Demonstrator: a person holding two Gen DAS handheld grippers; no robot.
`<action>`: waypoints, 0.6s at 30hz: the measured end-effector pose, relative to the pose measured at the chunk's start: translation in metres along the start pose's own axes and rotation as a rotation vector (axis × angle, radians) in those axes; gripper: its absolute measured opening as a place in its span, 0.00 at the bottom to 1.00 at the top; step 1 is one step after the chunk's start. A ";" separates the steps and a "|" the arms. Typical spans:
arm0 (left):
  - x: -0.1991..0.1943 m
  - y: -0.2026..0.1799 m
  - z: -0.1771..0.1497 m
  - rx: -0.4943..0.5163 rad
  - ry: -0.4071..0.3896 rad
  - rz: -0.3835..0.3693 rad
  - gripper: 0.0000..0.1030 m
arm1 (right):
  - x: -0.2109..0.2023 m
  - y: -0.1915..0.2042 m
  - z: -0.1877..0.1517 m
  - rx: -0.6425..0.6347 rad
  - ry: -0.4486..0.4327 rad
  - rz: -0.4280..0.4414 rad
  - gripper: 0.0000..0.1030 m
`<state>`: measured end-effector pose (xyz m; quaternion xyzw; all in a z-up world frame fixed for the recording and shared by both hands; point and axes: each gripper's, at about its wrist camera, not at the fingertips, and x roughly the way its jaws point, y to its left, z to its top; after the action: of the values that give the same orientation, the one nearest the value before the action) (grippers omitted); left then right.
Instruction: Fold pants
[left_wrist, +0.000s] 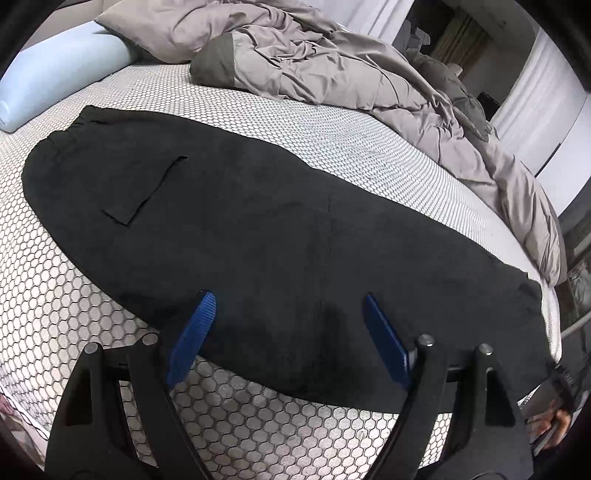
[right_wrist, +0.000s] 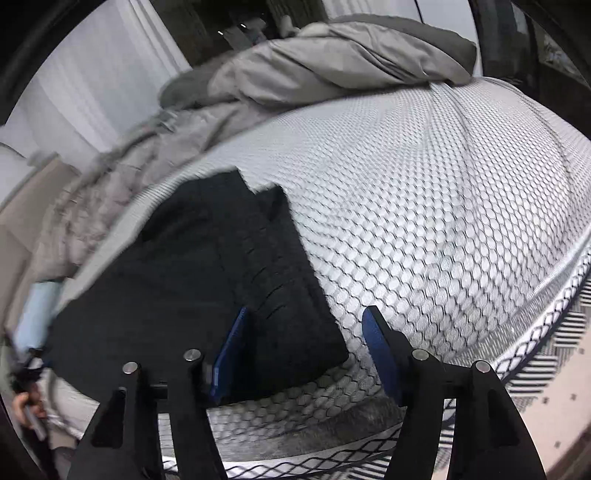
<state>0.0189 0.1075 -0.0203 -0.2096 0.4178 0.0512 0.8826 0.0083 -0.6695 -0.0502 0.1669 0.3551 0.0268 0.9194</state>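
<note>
On mattress (left_wrist: 314, 122) – black pants (left_wrist: 258, 236) flat; both hand-held grippers (left_wrist: 286, 321) (right_wrist: 304, 332) released, nothing grasped.

**Left wrist: black pants flat ahead of open tongs**

Left gripper (left_wrist: 286, 308) jaws wide apart, blue pads (left_wrist: 192, 332) clear of fabric. Black pants (left_wrist: 258, 229) lie flat on honeycomb-patterned mattress (left_wrist: 48, 295) just ahead, near edge between the pads. Patch pocket (left_wrist: 147, 192) ahead-left. Grey duvet (left_wrist: 332, 62) bunched well beyond. Pale blue bolster (left_wrist: 55, 77) far left.
</note>
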 end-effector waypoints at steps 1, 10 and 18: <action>-0.001 -0.001 -0.001 0.011 -0.003 0.001 0.77 | -0.004 0.002 0.009 -0.007 -0.025 0.000 0.63; 0.009 0.009 0.008 -0.003 0.014 0.002 0.77 | 0.083 0.066 0.106 -0.182 0.165 0.163 0.70; 0.016 0.019 0.015 -0.015 0.015 0.005 0.77 | 0.134 0.104 0.107 -0.357 0.238 0.022 0.37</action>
<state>0.0349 0.1292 -0.0299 -0.2155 0.4247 0.0550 0.8776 0.1868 -0.5800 -0.0284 0.0012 0.4488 0.1188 0.8857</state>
